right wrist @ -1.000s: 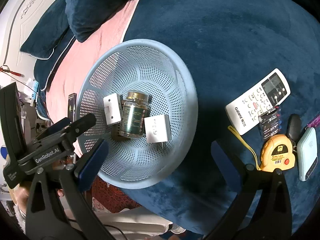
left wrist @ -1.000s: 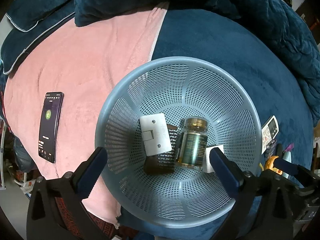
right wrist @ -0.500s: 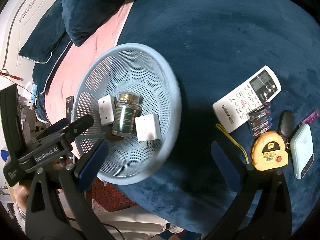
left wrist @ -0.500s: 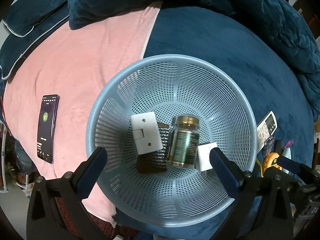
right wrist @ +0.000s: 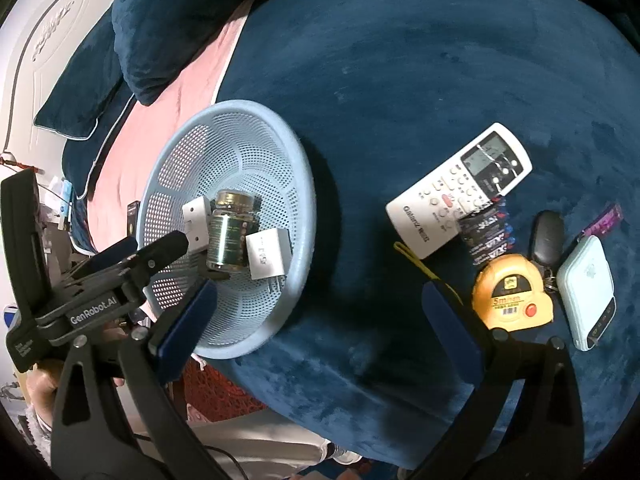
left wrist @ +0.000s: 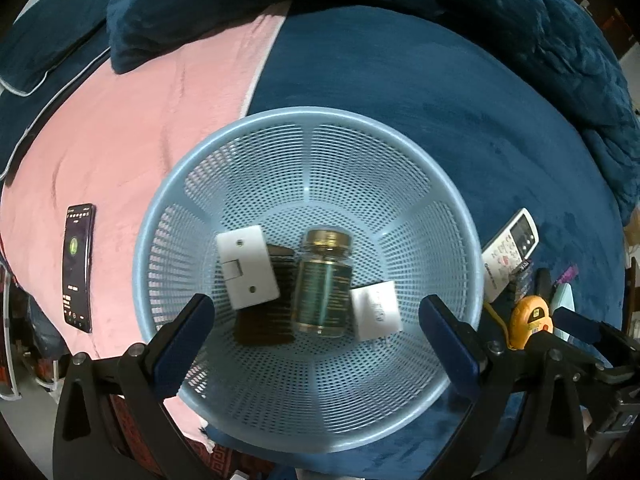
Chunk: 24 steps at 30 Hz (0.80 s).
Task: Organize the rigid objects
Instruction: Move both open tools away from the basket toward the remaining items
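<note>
A light blue mesh basket (left wrist: 308, 128) (right wrist: 304, 200) sits on the bed. Inside lie a glass jar with a gold lid (left wrist: 324, 284) (right wrist: 228, 236), a white wall switch (left wrist: 246, 266) (right wrist: 197, 216), a white charger block (left wrist: 376, 310) (right wrist: 268, 254) and a dark flat object (left wrist: 266, 312). My left gripper (left wrist: 316, 328) hovers open over the basket with nothing between its fingers. My right gripper (right wrist: 316, 316) is open above the blue blanket, between the basket and a cluster holding a white remote (right wrist: 460, 190), batteries (right wrist: 486, 230), yellow tape measure (right wrist: 512, 294), black key fob (right wrist: 546, 236) and pale power bank (right wrist: 586, 292).
A black phone (left wrist: 78, 266) lies on the pink blanket (left wrist: 140, 132) left of the basket. Dark blue pillows (right wrist: 160, 20) sit at the back. The bed's front edge drops off below the basket. A purple item (right wrist: 606, 218) lies past the key fob.
Both grippers have shifted right: the basket slid left in the right wrist view and the remote and tape measure moved toward the middle. Both stay open.
</note>
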Motion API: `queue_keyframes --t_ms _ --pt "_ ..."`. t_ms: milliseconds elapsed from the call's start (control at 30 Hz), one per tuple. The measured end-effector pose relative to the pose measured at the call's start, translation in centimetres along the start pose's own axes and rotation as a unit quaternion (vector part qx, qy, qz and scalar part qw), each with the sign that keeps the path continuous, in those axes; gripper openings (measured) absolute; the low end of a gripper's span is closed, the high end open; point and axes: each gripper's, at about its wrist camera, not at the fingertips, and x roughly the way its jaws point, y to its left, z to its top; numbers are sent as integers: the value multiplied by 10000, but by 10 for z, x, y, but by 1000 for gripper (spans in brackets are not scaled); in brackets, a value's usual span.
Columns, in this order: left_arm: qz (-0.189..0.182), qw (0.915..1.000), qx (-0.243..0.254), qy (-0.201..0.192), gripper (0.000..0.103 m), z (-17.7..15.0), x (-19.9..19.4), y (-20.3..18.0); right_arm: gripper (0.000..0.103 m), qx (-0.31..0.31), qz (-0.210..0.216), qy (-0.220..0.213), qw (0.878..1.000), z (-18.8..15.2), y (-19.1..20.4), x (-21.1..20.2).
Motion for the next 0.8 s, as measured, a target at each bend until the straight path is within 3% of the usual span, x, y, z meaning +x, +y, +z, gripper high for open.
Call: queue_keyframes --t_ms 800 --pt "-115 9973 720 31 102 -1 5 -84 103 494 -114 -184 9985 -9 -70 -32"
